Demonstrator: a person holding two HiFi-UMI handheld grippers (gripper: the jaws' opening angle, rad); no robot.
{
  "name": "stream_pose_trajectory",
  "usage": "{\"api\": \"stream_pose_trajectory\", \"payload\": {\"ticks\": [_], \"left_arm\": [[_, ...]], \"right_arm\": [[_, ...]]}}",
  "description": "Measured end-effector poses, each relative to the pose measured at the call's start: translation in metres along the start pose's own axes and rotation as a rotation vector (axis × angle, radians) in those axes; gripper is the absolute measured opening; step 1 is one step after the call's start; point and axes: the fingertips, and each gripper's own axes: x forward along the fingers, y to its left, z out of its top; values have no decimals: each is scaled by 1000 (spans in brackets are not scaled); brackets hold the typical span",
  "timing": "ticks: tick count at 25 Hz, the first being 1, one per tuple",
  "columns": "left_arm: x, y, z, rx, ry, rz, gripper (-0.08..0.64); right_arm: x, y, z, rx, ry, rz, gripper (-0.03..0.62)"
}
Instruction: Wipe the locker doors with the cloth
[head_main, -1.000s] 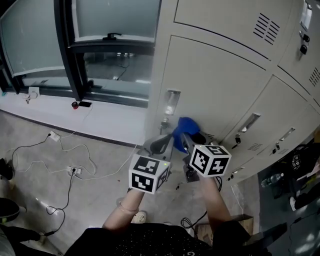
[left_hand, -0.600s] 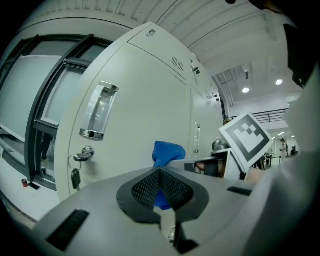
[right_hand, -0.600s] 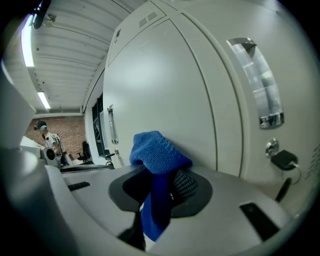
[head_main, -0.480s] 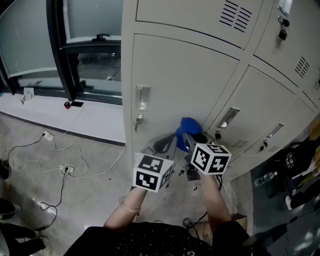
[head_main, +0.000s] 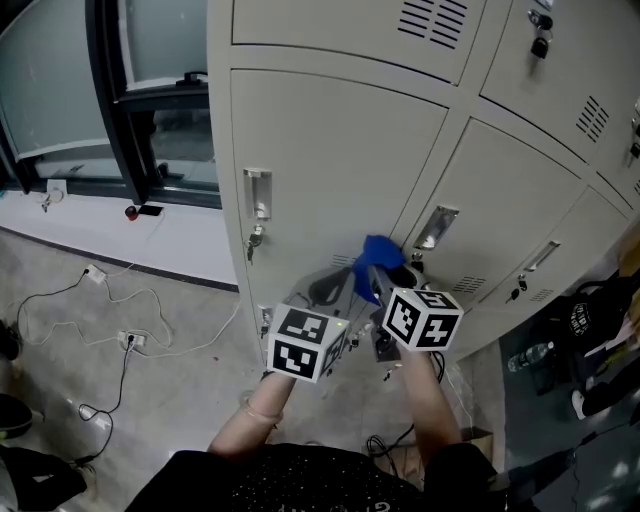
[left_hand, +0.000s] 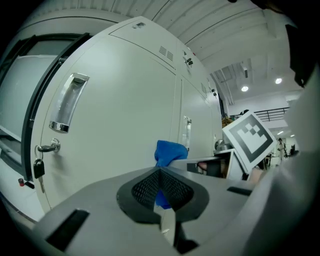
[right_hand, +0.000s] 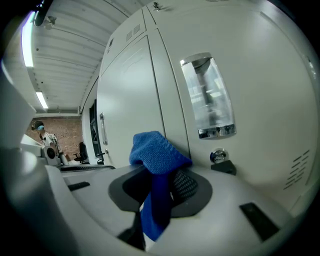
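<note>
My right gripper is shut on a blue cloth, whose bunched top sticks out past the jaws toward the cream locker doors. In the right gripper view the cloth hangs folded over my right gripper, close to a door's recessed handle and lock; whether it touches the door I cannot tell. My left gripper sits just left of it, shut and empty. In the left gripper view my left gripper points along the door, with the cloth beyond.
A handle with a hanging key is on the left lower door. More locker doors run to the right. Cables and a power strip lie on the floor at left, below a window ledge. A dark bag sits at right.
The view has slid to the right along the lockers: the keyed handle moved left in the frame. The cloth now sits by the neighbouring door's handle. Both grippers keep their hold and spacing.
</note>
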Motion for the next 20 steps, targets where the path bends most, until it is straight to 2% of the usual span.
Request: {"api": "stream_pose_trajectory", "payload": {"ticks": [4, 11, 20], "left_arm": [[2, -5, 0, 7, 4, -12, 6], [-5, 9, -3, 2, 10, -1, 6], [-42, 63, -22, -32, 39, 74, 6]], "right_arm": [[-1, -1, 0, 16, -5, 3, 87], [1, 6, -3, 1, -12, -29, 87], [39, 88, -35, -82, 53, 98, 87]]}}
